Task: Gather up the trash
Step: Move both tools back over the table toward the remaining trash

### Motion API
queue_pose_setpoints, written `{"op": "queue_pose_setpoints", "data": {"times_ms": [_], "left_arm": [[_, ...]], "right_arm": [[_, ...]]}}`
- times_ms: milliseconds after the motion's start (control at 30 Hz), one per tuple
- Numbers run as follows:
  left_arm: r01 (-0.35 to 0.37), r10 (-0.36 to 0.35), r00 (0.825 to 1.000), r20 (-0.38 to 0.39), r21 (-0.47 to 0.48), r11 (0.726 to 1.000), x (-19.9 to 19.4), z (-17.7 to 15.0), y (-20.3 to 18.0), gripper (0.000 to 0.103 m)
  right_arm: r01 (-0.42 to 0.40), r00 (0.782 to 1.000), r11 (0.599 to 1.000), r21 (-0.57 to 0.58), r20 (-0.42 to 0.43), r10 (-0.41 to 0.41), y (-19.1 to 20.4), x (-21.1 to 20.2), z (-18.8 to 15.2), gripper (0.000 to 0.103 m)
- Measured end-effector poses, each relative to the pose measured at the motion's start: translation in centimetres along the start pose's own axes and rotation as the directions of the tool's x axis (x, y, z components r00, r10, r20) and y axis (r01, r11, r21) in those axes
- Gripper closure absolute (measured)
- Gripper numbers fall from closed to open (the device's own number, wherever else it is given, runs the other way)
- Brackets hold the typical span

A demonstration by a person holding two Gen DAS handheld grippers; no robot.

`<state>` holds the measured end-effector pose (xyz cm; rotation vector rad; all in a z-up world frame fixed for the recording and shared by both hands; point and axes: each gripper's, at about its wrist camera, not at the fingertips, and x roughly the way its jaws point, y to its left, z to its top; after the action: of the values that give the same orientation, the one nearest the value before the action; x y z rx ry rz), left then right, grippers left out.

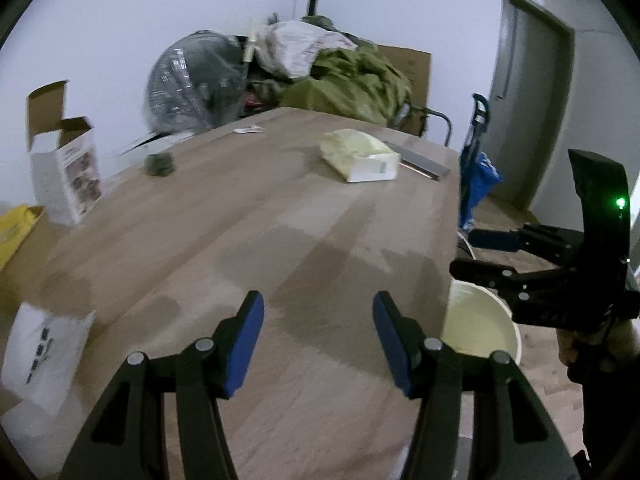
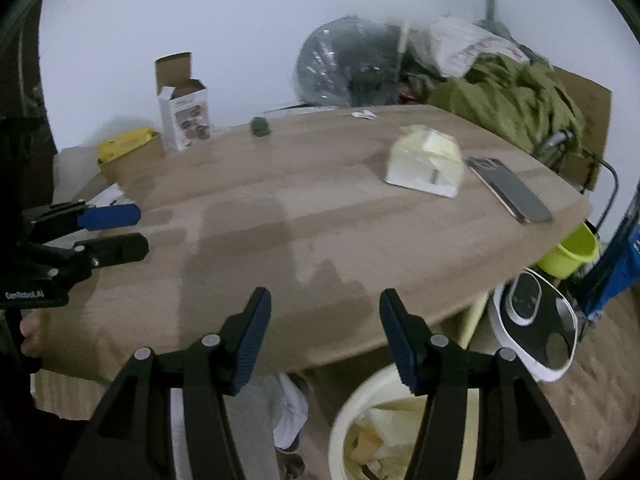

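Note:
A cream trash bucket stands on the floor by the table's near right edge, with pale paper scraps inside; it also shows in the left wrist view. My left gripper is open and empty over the wooden table. My right gripper is open and empty above the table edge and the bucket. On the table lie a pale yellow tissue pack, a small dark green lump and a small white wrapper.
A phone lies beside the tissue pack. An open white carton, a yellow bag, a wrapped fan and olive cloth stand behind the table. A white appliance, a lime bucket and blue bag are at right.

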<state>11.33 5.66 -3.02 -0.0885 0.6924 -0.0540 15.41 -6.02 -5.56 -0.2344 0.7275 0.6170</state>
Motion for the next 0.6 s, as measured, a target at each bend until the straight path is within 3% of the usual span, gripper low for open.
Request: {"op": "queue_pose_setpoints", "data": {"times_ms": [600], "left_arm": [[-0.165,0.169,0.986,0.006,-0.184,0.969,-3.6,-3.2,8.4,0.046]], "right_arm": [[-0.151,0.988,0.975,-0.161,-0.043,0.146,8.4,5.4,4.7,0.049]]}}
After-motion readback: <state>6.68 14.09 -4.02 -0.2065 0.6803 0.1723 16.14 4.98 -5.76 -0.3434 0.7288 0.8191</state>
